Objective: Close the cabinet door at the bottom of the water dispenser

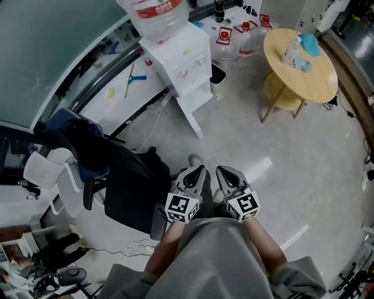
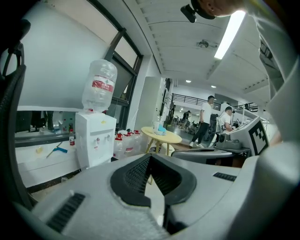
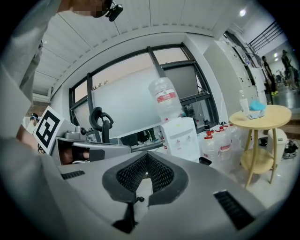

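Note:
The white water dispenser [image 1: 184,58] stands at the top centre of the head view, with a big bottle [image 1: 158,14] on top. Its low cabinet door [image 1: 191,117] seems swung outward over the floor. Both grippers are held close to the person's body, far from the dispenser. My left gripper [image 1: 197,170] and right gripper [image 1: 227,171] point toward it side by side, jaws together and holding nothing. In the left gripper view the dispenser [image 2: 95,138] shows beyond the shut left gripper [image 2: 151,155]. In the right gripper view the dispenser [image 3: 180,138] stands behind the shut right gripper [image 3: 146,154].
A round wooden table [image 1: 301,58] stands right of the dispenser, and several spare water bottles [image 1: 239,35] sit behind it. A black office chair [image 1: 117,169] draped with clothes is close on the left. People [image 2: 205,119] walk in the far background.

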`<state>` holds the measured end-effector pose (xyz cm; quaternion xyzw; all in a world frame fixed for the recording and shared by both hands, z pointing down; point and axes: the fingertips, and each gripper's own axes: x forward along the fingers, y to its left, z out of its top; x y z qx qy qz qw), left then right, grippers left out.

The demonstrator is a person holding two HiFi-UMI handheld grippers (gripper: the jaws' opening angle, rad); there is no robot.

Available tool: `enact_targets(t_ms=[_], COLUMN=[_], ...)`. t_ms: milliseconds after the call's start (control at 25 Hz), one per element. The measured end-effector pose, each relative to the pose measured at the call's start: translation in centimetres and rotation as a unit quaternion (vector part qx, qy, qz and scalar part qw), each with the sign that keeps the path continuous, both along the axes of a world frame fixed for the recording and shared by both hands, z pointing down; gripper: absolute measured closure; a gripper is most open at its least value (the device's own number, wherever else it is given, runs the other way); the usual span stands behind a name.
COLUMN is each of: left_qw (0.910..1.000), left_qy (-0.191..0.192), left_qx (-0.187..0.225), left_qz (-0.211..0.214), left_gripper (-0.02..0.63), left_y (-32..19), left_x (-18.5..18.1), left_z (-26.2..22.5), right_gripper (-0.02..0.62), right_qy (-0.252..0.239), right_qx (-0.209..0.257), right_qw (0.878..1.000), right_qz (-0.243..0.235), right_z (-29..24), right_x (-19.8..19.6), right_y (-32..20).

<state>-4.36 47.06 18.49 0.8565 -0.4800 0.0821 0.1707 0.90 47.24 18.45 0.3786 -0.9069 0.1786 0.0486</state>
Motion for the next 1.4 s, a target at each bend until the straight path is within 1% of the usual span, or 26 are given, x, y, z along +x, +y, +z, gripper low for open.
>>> enact_targets(t_ms=[160, 320, 640, 880, 1120, 1400], left_qw=[1.0000, 0.9998, 0.9990, 0.9972, 0.9954, 0.9931], left_qy=[0.003, 0.009, 0.014, 0.030, 0.033, 0.018], left_qx=[-0.002, -0.012, -0.037, -0.062, -0.086, -0.112], left_qz=[-0.003, -0.010, -0.020, -0.029, -0.024, -0.029], left_gripper=[0.598, 0.598, 0.598, 0.598, 0.598, 0.598], left_y=[-3.8, -7.4, -15.1, -20.0, -23.4, -26.3], left_x=[-1.0, -2.0, -5.5, -7.8, -9.1, -9.7], left_z=[0.8, 2.1, 5.3, 7.8, 11.1, 16.7], right_gripper=[0.586, 0.586, 0.586, 0.586, 0.586, 0.586], right_qy=[0.004, 0.007, 0.015, 0.025, 0.033, 0.030], right_qx=[-0.008, -0.022, -0.044, -0.060, -0.073, -0.095], right_qw=[1.000, 1.000, 0.999, 0.998, 0.997, 0.995], right_qz=[0.001, -0.005, -0.010, -0.014, -0.014, 0.001], right_z=[1.0, 2.3, 4.9, 6.7, 9.1, 13.9], right_x=[-1.0, -2.4, -6.6, -9.3, -11.0, -11.1], right_y=[-3.5, -6.7, -14.7, -20.0, -23.8, -26.6])
